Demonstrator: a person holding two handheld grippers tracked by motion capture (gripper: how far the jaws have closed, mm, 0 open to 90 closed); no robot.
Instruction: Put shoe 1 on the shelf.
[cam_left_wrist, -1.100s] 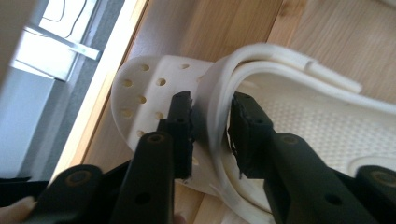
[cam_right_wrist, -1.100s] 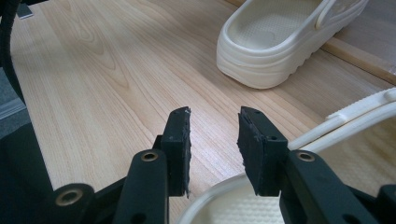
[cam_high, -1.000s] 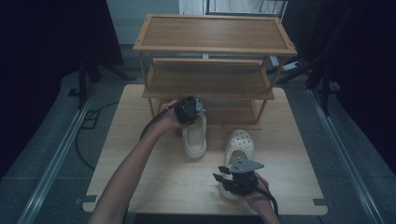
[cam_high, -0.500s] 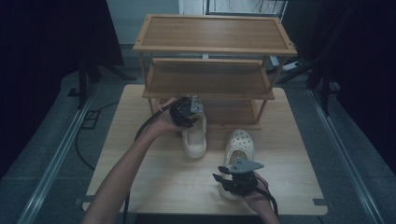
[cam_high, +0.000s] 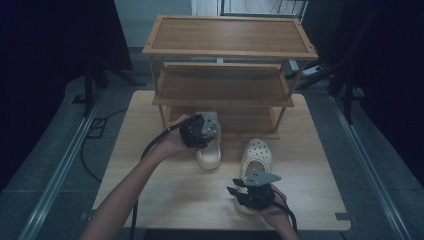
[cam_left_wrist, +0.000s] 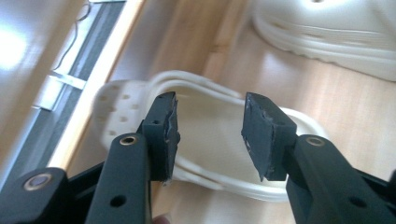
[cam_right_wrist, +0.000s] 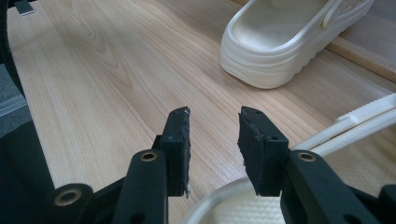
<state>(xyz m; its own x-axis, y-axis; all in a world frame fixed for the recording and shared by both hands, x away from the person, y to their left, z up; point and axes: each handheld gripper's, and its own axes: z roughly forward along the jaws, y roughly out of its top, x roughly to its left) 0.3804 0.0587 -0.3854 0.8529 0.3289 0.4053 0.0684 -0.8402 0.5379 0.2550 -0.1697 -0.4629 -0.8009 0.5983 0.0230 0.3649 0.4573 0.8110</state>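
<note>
We held the left gripper (cam_high: 201, 132) over the left clog (cam_high: 209, 150), toe at the rack (cam_high: 226, 75), its jaws just closing but still apart astride the heel strap. The right gripper (cam_high: 254, 189) waited, jaws apart and empty, over the right clog (cam_high: 255, 156) on the worktop (cam_high: 165, 200).

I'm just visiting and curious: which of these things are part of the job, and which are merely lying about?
In the job:
- left clog, under the open left gripper
- right clog, by the open right gripper
- shoe rack, probably where they go

Lying about:
- table, just the work surface
- floor cable
</note>
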